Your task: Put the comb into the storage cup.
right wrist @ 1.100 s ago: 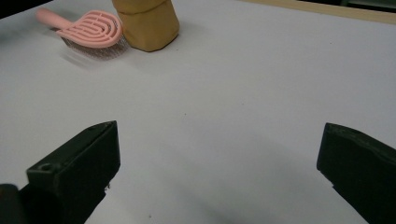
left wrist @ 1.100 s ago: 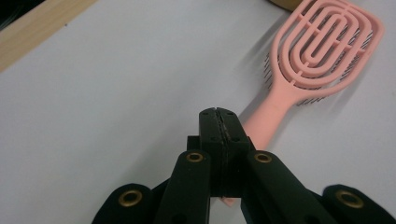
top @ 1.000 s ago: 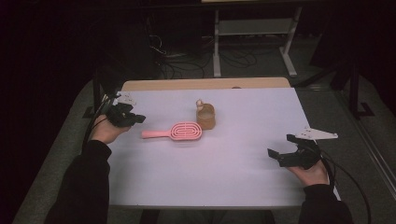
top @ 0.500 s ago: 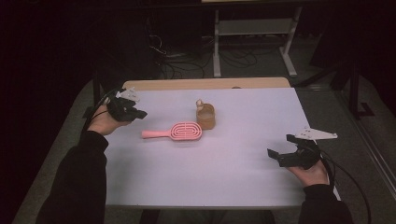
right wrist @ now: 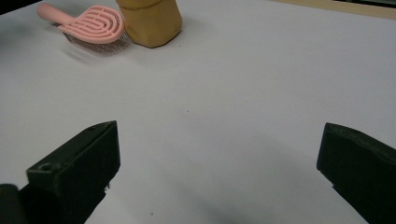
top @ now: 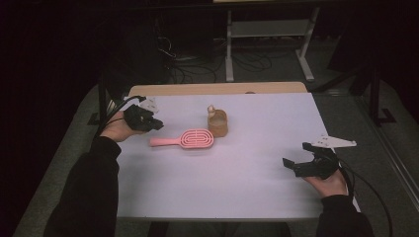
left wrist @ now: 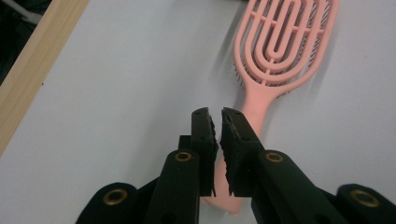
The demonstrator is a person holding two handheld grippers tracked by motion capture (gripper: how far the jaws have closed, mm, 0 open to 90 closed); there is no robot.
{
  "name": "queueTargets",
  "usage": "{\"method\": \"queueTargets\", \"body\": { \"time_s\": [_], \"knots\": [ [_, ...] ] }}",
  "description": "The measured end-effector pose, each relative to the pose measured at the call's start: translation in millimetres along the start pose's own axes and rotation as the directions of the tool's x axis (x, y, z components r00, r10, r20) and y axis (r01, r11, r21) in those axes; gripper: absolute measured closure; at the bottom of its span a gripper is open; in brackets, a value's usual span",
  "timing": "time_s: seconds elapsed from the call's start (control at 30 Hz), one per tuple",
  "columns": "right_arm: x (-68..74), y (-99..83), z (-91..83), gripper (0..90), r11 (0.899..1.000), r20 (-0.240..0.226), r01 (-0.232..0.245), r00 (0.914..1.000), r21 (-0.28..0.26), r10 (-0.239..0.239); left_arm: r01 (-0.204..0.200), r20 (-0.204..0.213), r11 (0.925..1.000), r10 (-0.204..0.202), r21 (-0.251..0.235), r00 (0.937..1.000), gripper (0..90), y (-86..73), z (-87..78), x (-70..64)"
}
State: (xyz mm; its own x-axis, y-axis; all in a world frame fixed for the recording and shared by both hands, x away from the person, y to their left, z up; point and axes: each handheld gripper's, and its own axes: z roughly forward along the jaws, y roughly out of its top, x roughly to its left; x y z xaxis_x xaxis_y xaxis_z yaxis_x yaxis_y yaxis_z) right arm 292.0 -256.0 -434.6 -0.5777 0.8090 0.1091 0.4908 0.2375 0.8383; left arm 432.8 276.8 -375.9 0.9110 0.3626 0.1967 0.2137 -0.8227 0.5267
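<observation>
White covering is spread over the table (top: pixel 237 187), with a strip of bare wood left along the far edge and a dark floor with cables and a metal stand seen beyond it. A pink hairbrush (top: pixel 184 139) is laid flat near the middle-left of the surface, its vented oval head turned toward the centre and its handle pointed toward the left gripper (top: pixel 157 123). That gripper is held just beyond the handle's end; in the left gripper view its jaws are seen pressed almost together, with only a thin slit between them and nothing clasped, poised above the handle (left wrist: pixel 254 114). Whether they touch the handle cannot be told. A small tan container (top: pixel 217 122) is stood just beside the brush head, on its far side; its contents cannot be made out. The right gripper (top: pixel 295 161) is held low near the table's right front, well apart from the brush, its jaws spread wide and empty.
</observation>
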Motion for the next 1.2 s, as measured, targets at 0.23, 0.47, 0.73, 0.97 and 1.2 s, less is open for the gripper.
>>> {"method": "queueTargets", "body": {
  "time_s": [0.23, 0.47, 0.73, 0.97, 1.2],
  "knots": [
    [-1.2, -0.1, -0.8, 0.0, 1.0, -0.011, -0.016, 0.9998, -0.008, 0.016, 0.035, -0.002, 0.999, -0.035, 0.028, 0.9994, 62.0, 6.7, 10.2, -4.7],
    [-1.0, -0.5, 0.1, 0.0, 1.0, -0.011, -0.014, 0.9998, 0.0, 0.014, 0.033, -0.007, 0.9972, -0.032, 0.068, 0.9995, 37.0, 10.6, 18.8, -12.4],
    [-1.0, -0.6, 0.4, 0.0, 1.0, -0.013, -0.014, 0.9998, 0.004, 0.014, -0.004, -0.014, 0.997, 0.005, 0.077, 0.9999, 18.4, 13.1, 25.8, -17.3],
    [-1.1, -0.6, 0.3, 0.0, 1.0, -0.015, -0.014, 0.9998, 0.005, 0.014, -0.03, 0.005, 0.9931, 0.029, 0.114, 0.9996, 7.3, 10.0, 36.3, -17.8],
    [-1.2, -1.2, 1.3, 0.0, 1.0, -0.019, -0.012, 0.9997, 0.011, 0.012, -0.152, 0.043, 0.9759, 0.147, 0.157, 0.9882, 4.0, 13.5, 45.7, -26.0]
  ]
}}
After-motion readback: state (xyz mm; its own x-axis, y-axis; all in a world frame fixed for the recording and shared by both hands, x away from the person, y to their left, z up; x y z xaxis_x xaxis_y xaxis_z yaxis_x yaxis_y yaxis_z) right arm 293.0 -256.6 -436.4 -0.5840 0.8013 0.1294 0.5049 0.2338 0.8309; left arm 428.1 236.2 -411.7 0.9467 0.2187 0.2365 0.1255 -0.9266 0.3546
